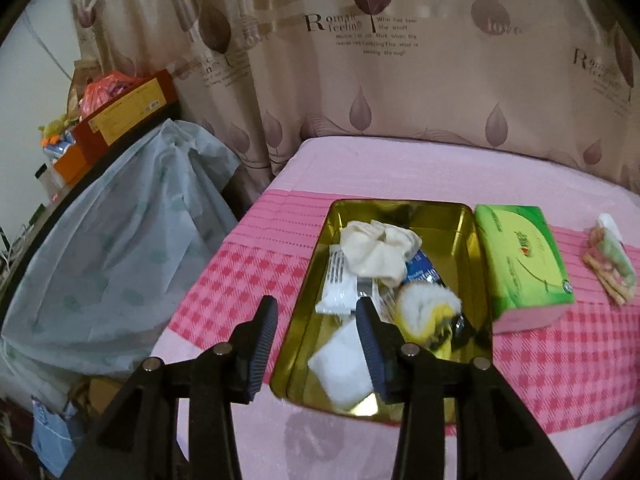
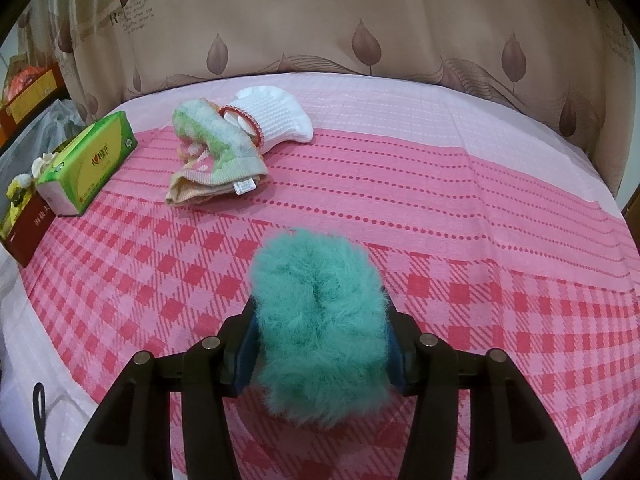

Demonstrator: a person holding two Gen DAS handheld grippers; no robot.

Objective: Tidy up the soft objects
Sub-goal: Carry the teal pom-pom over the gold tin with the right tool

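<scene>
Pink checked bedding (image 2: 460, 208) before a leaf-print curtain (image 1: 400, 92) serves as the sorting ground. Several soft items already lie in the gold tin (image 1: 316, 256), among them a cream cloth (image 1: 380, 250), a white pad (image 1: 340, 364) and a yellow-and-white plush piece (image 1: 430, 312). The left gripper (image 1: 316, 344) hovers at the tin's near edge, jaws spread and empty. The right gripper (image 2: 320, 344) pinches a teal fluffy scrunchie (image 2: 320, 320) above the bed. A folded pastel towel (image 2: 218, 160) and white sock (image 2: 276, 118) (lying near the green tissue pack (image 2: 96, 160)) remain outside; the job looks roughly half done.
</scene>
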